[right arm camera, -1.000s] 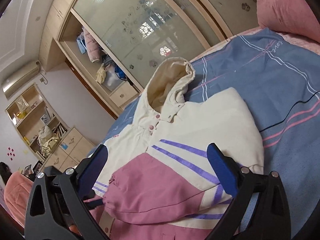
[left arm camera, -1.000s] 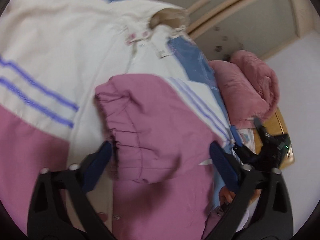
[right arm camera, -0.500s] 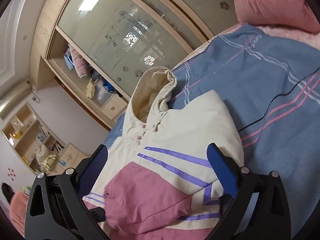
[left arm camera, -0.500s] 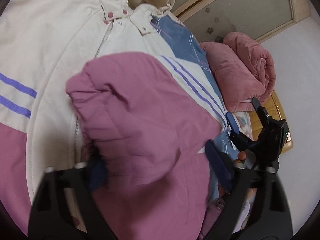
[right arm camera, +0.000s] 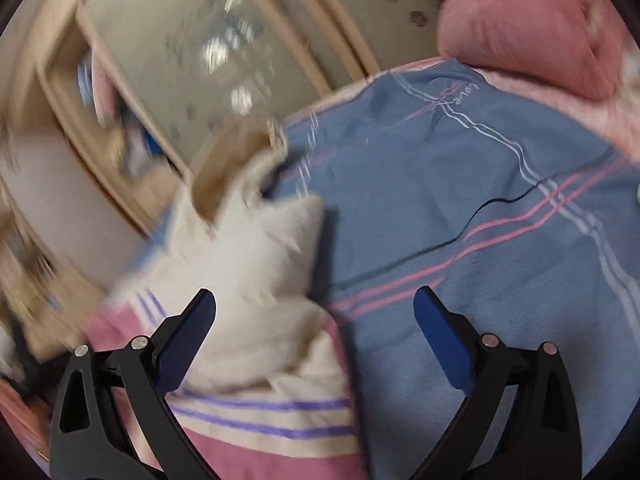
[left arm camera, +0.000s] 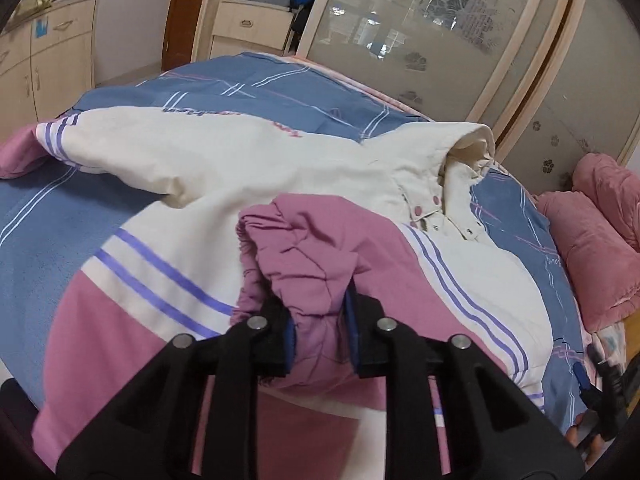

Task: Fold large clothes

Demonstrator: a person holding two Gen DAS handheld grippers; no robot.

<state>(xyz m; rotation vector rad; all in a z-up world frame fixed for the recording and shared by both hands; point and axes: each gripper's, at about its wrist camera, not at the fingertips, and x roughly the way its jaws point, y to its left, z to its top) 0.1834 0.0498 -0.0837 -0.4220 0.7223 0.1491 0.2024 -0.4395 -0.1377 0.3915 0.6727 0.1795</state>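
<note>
Left gripper [left arm camera: 320,330] fingers, wide a second ago, now closing on the pink sleeve cuff [left arm camera: 304,256] of the jacket [left arm camera: 248,168] spread on the bed [left arm camera: 36,240]; right gripper [right arm camera: 314,334] open, empty; sleeve fold can start.

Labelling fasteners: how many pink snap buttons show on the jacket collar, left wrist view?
2. One snap sits on the cream placket just below the hood; the second snap is next to it, lower left. More may be hidden under the pink sleeve.
</note>
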